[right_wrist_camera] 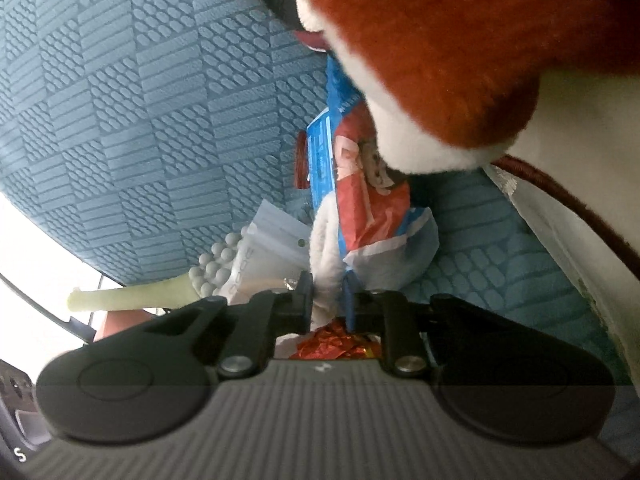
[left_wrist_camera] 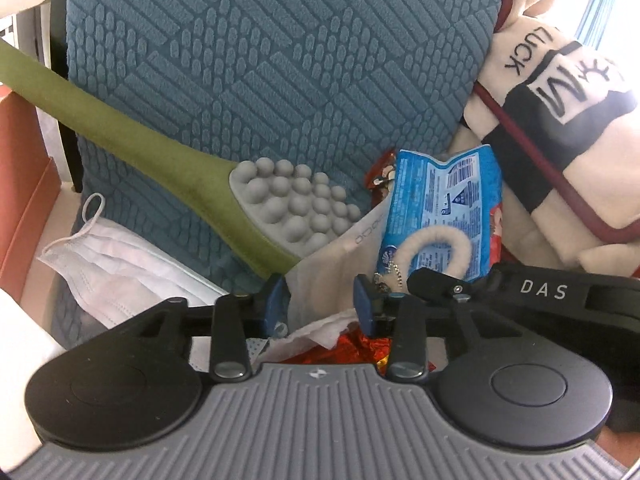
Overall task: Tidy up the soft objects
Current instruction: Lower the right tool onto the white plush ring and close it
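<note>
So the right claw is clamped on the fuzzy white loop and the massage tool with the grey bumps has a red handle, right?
Not quite: the massage tool has a green handle, seen in the left wrist view. The right claw is indeed clamped on the fuzzy white loop.

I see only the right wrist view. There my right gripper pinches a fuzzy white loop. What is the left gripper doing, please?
Observer: The left gripper has a white cloth between its jaws. Whether the pads press on it I cannot tell.
Operator: Is something attached to the loop?
Observer: Yes, a small ball chain hangs from the fuzzy loop.
Operator: Is any other soft thing further left?
Observer: A white face mask lies on the blue cushion, below the green massager.
</note>
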{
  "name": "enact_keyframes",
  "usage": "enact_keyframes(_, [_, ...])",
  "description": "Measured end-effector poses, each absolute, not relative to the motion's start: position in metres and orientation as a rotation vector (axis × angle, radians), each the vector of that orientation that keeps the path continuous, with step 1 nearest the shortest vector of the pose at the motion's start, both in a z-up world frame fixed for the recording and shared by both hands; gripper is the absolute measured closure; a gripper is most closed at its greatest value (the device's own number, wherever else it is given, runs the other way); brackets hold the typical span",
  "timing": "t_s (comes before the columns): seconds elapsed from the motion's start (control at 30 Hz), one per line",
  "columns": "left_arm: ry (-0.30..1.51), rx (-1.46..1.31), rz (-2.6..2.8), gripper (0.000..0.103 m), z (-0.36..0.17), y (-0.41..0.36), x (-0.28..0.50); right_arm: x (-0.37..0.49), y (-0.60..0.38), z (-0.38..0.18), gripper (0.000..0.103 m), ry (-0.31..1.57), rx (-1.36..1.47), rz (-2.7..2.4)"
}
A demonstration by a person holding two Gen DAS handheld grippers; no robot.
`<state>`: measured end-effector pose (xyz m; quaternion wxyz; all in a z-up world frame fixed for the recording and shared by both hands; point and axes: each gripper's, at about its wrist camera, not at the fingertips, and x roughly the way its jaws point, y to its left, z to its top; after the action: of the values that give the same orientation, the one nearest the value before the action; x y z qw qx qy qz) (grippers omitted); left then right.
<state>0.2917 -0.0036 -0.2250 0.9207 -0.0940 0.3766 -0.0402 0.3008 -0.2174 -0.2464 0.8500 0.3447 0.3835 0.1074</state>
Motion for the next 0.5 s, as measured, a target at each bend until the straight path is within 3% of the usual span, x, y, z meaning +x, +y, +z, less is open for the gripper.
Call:
enact_keyframes(0.17, [0.766, -0.207, -0.085, 0.085, -0.223, -0.001, 0.293, 0.301, -0.215, -0.248, 0.089, 0.809, 0.706, 0.216])
enact_keyframes(0.5, [0.717, -0.244, -0.108, 0.095, -0.202, -0.006, 0.28, 0.29, -0.211, -0.229, 0.091, 0.765, 0.628, 0.252])
